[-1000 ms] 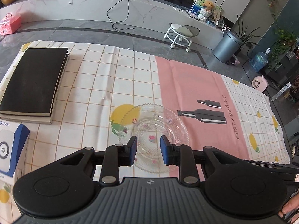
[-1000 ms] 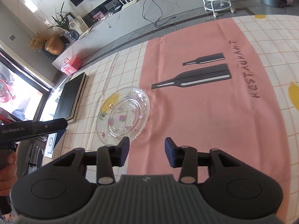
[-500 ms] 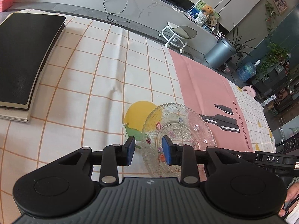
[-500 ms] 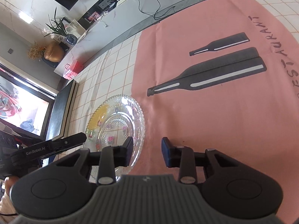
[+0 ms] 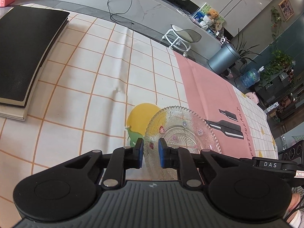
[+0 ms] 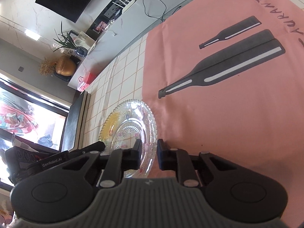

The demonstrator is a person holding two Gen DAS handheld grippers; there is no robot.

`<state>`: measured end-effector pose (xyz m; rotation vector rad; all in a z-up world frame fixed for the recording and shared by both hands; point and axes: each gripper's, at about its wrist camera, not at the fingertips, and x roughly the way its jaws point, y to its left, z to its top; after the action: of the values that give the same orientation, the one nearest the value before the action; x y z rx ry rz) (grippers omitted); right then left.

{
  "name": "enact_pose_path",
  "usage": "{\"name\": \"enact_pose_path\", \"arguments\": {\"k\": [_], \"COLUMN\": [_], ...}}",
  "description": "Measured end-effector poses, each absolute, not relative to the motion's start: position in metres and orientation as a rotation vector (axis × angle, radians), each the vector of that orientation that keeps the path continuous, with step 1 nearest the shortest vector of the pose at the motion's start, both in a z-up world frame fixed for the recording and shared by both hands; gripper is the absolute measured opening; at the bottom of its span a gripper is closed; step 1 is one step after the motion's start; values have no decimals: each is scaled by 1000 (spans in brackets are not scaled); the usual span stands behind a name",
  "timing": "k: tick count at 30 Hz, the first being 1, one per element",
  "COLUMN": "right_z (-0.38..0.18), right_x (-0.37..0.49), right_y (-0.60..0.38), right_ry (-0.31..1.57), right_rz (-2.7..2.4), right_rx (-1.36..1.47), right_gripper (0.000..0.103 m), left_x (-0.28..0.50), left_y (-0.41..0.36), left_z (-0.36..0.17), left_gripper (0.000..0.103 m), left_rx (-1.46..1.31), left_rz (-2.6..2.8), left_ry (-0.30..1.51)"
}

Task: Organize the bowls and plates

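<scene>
A clear glass plate (image 5: 182, 133) with a beaded rim and small flower marks lies on the tablecloth, half on a yellow lemon print, half on the pink panel. My left gripper (image 5: 150, 153) is open, its jaws either side of the plate's near left rim. In the right wrist view the same plate (image 6: 131, 125) lies low at the left. My right gripper (image 6: 149, 155) is open, its jaws straddling the plate's near right rim. The plate rests flat on the cloth.
A black pad on a white board (image 5: 24, 57) lies at the table's far left. The pink panel with bottle prints (image 6: 228, 72) spreads to the right. A stool (image 5: 180, 38) and a grey bin (image 5: 222, 58) stand beyond the table's far edge.
Both grippers have come down and in towards the plate. Their jaws have narrowed a little and now straddle the rim on opposite sides. The plate has not moved.
</scene>
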<state>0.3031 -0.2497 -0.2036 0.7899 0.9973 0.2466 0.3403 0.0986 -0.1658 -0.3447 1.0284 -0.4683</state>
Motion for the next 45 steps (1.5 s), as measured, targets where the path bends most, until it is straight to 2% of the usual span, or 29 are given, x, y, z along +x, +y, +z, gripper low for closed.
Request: {"name": "enact_pose_path", "arguments": {"k": [13, 23, 28, 36, 45], "right_z": [-183, -122, -97, -84, -120], "right_x": [282, 229, 185, 106, 41], "right_y": [-262, -302, -334, -382, -411], "right_ry": [999, 891, 858, 839, 912], "right_rz": [223, 232, 219, 163, 85], "right_rx": [813, 854, 866, 861, 859], "right_gripper": [5, 5, 5, 5, 5], "left_x": [307, 250, 210, 143, 101], "left_y": [80, 39, 7, -38, -55], "left_z": [-121, -49, -30, -43, -103], "left_gripper": [15, 15, 15, 15, 15], "left_rx": [-288, -282, -292, -344, -425], "left_rz": [-465, -480, -498, -508, -457], "left_ry": [999, 924, 912, 922, 983]}}
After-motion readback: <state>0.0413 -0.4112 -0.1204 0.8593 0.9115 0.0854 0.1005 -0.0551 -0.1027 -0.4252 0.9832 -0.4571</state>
